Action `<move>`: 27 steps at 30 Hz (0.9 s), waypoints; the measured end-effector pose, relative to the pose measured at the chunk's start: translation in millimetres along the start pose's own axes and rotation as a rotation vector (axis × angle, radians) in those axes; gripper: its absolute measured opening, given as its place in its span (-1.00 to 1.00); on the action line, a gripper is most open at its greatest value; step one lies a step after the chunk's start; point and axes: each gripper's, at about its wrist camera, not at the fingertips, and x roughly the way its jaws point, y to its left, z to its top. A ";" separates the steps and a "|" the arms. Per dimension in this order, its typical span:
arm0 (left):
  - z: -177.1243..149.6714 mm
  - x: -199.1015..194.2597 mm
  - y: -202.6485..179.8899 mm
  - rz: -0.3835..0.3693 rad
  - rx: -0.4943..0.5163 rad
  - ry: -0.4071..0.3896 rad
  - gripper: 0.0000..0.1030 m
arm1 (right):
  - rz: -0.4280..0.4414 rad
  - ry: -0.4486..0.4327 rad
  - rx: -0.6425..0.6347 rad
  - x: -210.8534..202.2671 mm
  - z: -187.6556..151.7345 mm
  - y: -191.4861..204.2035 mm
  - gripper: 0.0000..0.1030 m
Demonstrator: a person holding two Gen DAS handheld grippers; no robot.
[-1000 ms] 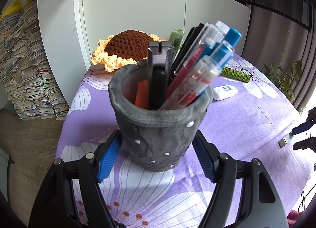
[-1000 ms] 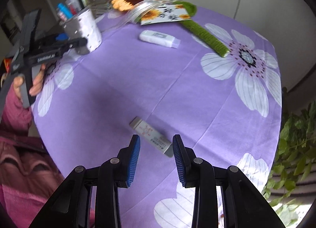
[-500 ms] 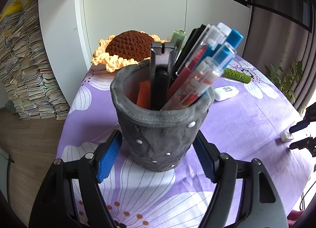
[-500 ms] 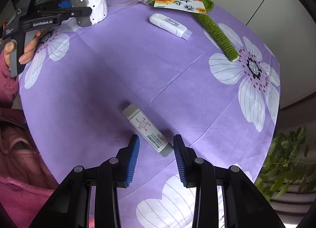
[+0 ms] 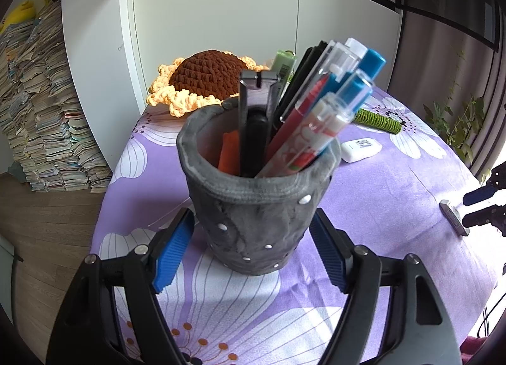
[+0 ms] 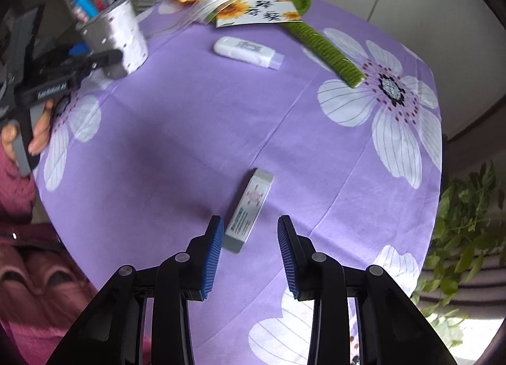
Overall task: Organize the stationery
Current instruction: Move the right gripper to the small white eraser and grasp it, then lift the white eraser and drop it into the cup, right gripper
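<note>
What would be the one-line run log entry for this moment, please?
left gripper: open around grey felt pen holder | right gripper: open over flat grey rectangular eraser on purple flowered tablecloth | eraser not yet gripped

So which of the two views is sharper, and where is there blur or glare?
Left wrist view: sharp on the pen holder and pens, with bright glare washing out the tablecloth at the right edge. Right wrist view: softer overall, the holder and the left gripper at upper left blurred; the eraser label stays visible.
</note>
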 end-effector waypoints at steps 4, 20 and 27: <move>-0.1 -0.7 0.1 0.000 0.001 -0.003 0.45 | -0.020 0.030 0.069 10.6 12.2 0.5 -0.31; -1.3 -11.1 -0.9 0.005 0.001 -0.055 0.42 | -0.020 0.051 0.203 32.6 41.2 1.2 -0.67; -0.7 -14.2 -0.3 0.008 0.000 -0.078 0.38 | 0.010 -0.043 0.196 -0.7 43.8 12.1 -0.67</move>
